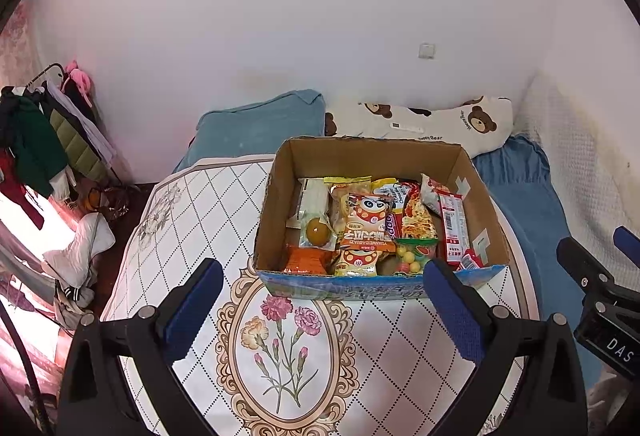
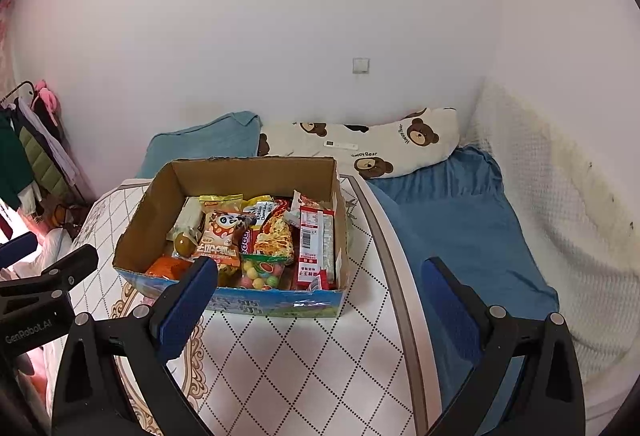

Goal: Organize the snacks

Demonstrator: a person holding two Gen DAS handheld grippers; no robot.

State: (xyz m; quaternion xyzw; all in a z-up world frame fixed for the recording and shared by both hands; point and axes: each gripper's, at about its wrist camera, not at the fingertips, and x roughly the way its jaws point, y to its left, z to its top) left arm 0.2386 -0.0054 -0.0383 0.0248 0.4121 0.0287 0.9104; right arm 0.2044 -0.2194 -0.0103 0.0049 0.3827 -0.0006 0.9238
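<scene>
An open cardboard box (image 1: 360, 152) stands on a white patterned table (image 1: 200, 204); it also shows in the right wrist view (image 2: 160, 196). It holds several snack packets: a cartoon-face packet (image 1: 366, 220), a noodle packet (image 1: 418, 222), a bag of coloured candy balls (image 1: 414, 256), a braised egg (image 1: 318, 232) and a red-and-white bar packet (image 1: 452, 228). My left gripper (image 1: 322, 300) is open and empty, just in front of the box. My right gripper (image 2: 320, 300) is open and empty, at the box's front right corner, and shows at the right of the left wrist view (image 1: 600, 264).
The table stands on a bed with a blue sheet (image 2: 460, 236), a blue pillow (image 1: 264, 124) and a bear-print pillow (image 1: 420, 120). A clothes rack (image 1: 44, 124) stands at the left. The table's right edge (image 2: 396, 276) runs under my right gripper.
</scene>
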